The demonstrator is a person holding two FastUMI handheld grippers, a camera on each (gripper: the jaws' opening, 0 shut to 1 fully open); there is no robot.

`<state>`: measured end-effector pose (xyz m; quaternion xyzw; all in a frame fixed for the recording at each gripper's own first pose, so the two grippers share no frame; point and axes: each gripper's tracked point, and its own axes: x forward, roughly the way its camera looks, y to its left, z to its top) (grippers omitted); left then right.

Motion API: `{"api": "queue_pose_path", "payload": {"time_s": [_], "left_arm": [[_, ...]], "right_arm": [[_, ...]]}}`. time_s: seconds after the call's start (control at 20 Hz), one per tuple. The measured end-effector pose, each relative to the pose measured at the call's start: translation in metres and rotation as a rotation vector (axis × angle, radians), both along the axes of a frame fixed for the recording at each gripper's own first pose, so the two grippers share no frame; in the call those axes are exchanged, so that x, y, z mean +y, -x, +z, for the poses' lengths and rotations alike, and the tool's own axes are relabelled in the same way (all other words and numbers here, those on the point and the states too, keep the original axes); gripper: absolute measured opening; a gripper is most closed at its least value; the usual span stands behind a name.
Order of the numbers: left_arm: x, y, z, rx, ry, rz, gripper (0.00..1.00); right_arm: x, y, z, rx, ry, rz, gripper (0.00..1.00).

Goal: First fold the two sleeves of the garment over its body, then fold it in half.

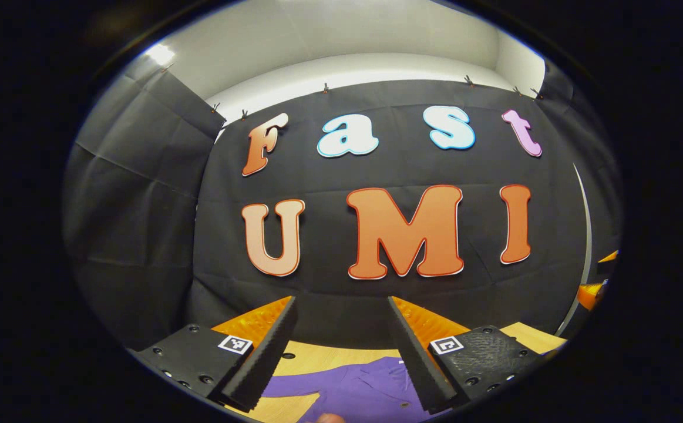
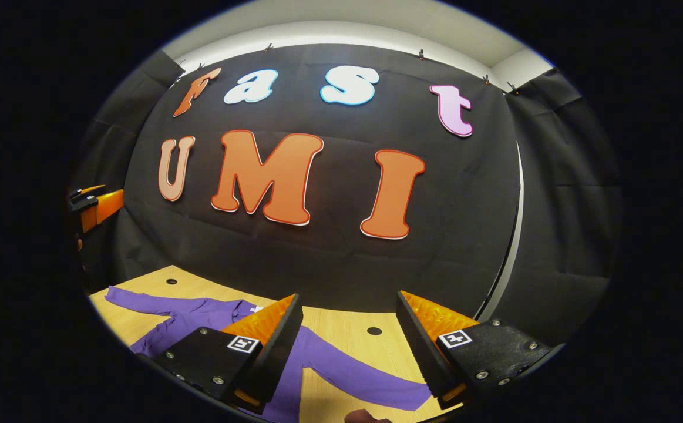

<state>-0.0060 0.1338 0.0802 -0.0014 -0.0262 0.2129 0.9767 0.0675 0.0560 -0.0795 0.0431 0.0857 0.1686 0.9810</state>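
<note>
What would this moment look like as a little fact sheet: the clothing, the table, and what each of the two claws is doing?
garment: purple long-sleeved top, lying spread on the table, sleeves out to the sides, not yet folded
surface: light wooden table with small round holes
left gripper: open, held above the garment, gripping nothing
right gripper: open, held above one sleeve, gripping nothing
folding progress: not begun, judging by the outstretched sleeves
backdrop: black cloth wall behind the table
</note>
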Motion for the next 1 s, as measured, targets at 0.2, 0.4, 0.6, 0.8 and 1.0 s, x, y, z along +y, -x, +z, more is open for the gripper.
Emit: {"api": "queue_pose_path", "payload": {"time_s": [0.2, 0.4, 0.6, 0.8, 1.0], "left_arm": [[-0.006, -0.013, -0.005, 0.018, -0.028, -0.039, 0.94], [-0.002, -0.028, -0.003, 0.023, -0.042, -0.108, 0.94], [0.008, -0.037, -0.003, 0.028, -0.061, -0.135, 0.94], [0.019, -0.039, -0.008, 0.043, -0.054, -0.121, 0.94], [0.025, -0.04, -0.018, 0.07, -0.04, -0.095, 0.94]], "right_arm": [[-0.011, -0.009, -0.038, 0.094, 0.007, -0.075, 0.95], [-0.033, -0.02, -0.074, 0.167, 0.049, -0.2, 0.95], [-0.056, -0.027, -0.115, 0.277, 0.05, -0.278, 0.95], [-0.079, -0.029, -0.168, 0.431, 0.069, -0.324, 0.95], [-0.092, -0.021, -0.231, 0.651, 0.062, -0.334, 0.96]]}}
